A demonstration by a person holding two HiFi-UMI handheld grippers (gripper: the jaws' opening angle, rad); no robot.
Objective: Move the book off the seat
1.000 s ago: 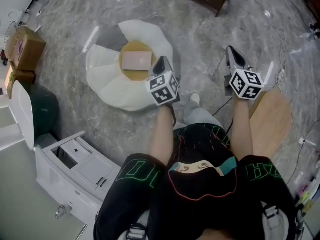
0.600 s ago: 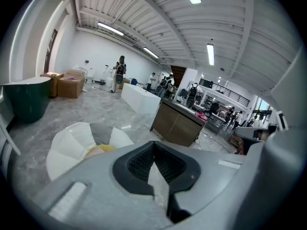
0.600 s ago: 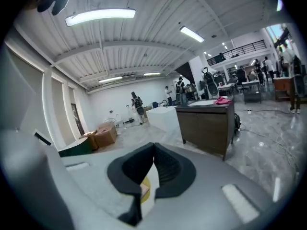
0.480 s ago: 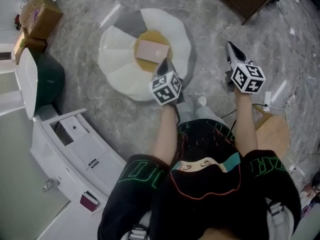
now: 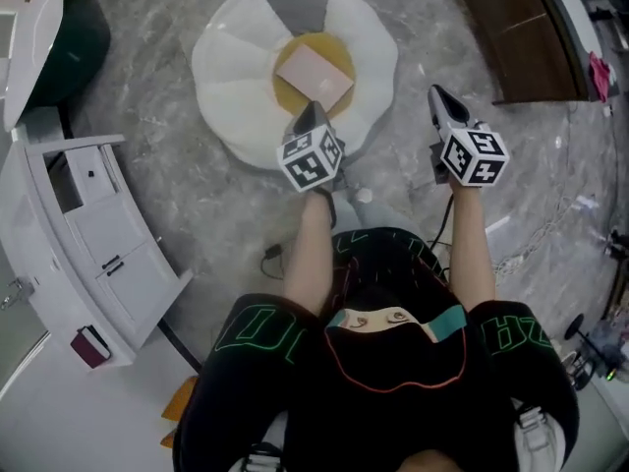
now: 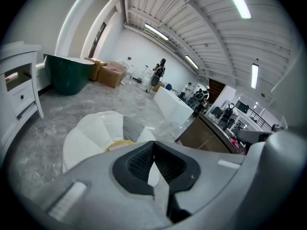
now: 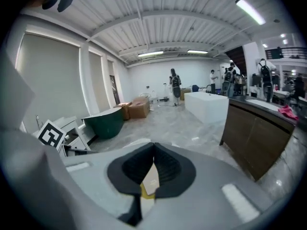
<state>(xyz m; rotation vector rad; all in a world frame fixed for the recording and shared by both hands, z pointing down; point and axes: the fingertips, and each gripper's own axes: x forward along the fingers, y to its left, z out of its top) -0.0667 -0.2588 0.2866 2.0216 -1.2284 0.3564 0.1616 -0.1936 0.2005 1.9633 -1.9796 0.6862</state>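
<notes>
Jaws pressed together, empty, on left gripper (image 5: 313, 112) and right gripper (image 5: 436, 94). Book (image 5: 314, 75) lies flat at centre of seat (image 5: 231, 77), just beyond left gripper. Probably light, stiff; pinch its near edge.

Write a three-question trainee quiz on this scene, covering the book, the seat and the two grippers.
1. True or false: the book lies on the yellow centre of the seat.
2. The jaws of the left gripper are: A) wide open; B) shut on nothing; C) shut on the book.
3. Fill in: of the left gripper and the right gripper, the one nearer the book is the ___.

Key: 1 true; 2 B; 3 left.
</notes>
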